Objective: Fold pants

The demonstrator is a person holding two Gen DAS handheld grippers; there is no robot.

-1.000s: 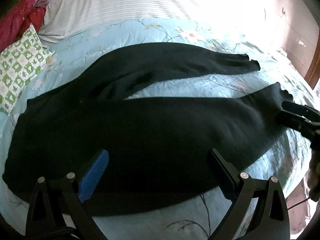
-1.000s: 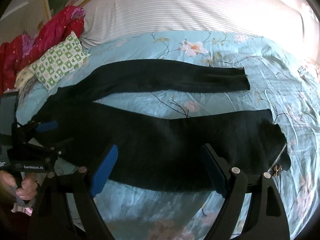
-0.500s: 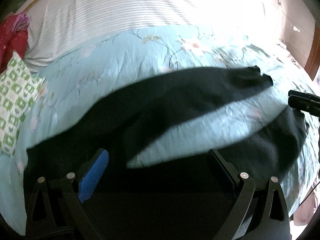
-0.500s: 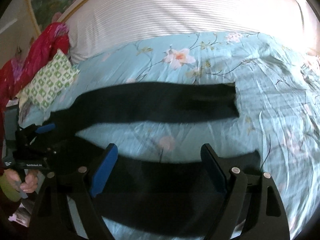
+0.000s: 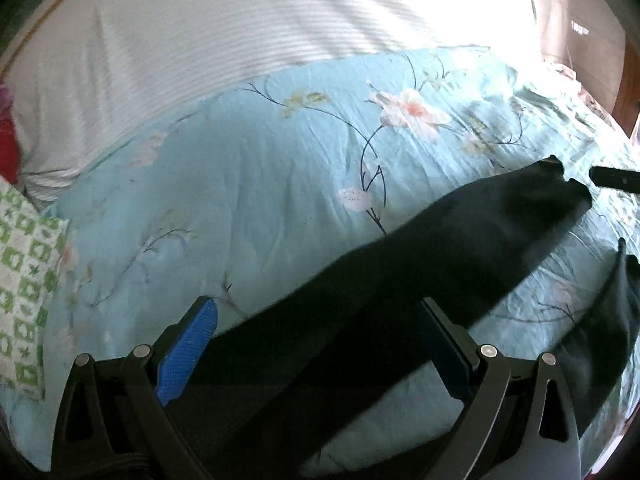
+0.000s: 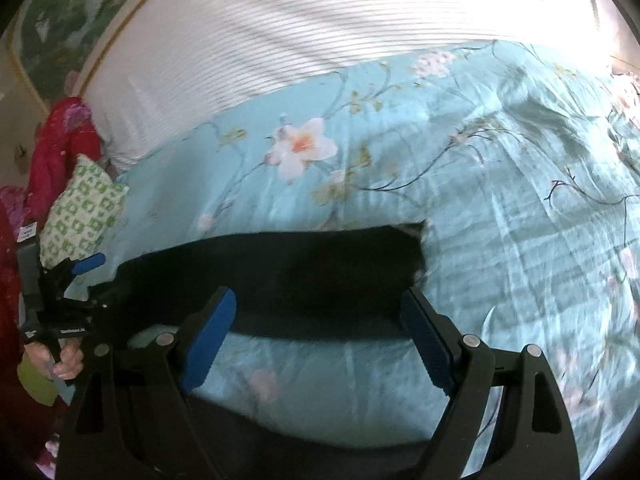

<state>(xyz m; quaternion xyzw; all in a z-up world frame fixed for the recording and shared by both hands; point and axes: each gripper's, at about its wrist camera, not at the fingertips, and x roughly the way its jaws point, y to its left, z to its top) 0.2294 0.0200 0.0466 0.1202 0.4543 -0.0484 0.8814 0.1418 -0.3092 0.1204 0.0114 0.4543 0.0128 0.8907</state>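
Black pants (image 5: 460, 256) lie on a light-blue floral bedspread (image 5: 248, 184). In the left wrist view the far leg runs slantwise from lower left to its cuff (image 5: 556, 178) at upper right, and the near leg (image 5: 616, 320) shows at the right edge. My left gripper (image 5: 316, 344) is open above the far leg near the crotch end. My right gripper (image 6: 318, 336) is open above the same leg (image 6: 280, 272), close to its cuff (image 6: 416, 244). The cloth passes below both pairs of jaws; the pads press on nothing.
A white striped sheet (image 6: 320, 32) covers the far side of the bed. A green-and-white checked pillow (image 6: 80, 216) and a red garment (image 6: 60, 152) lie at the left. A hand (image 6: 60, 360) holds the left gripper (image 6: 68, 292). A wall (image 5: 592, 40) stands at the right.
Both grippers have moved away from the near leg, across the bed, to over the far leg. The pants slid down in both views. The jaws stayed equally wide.
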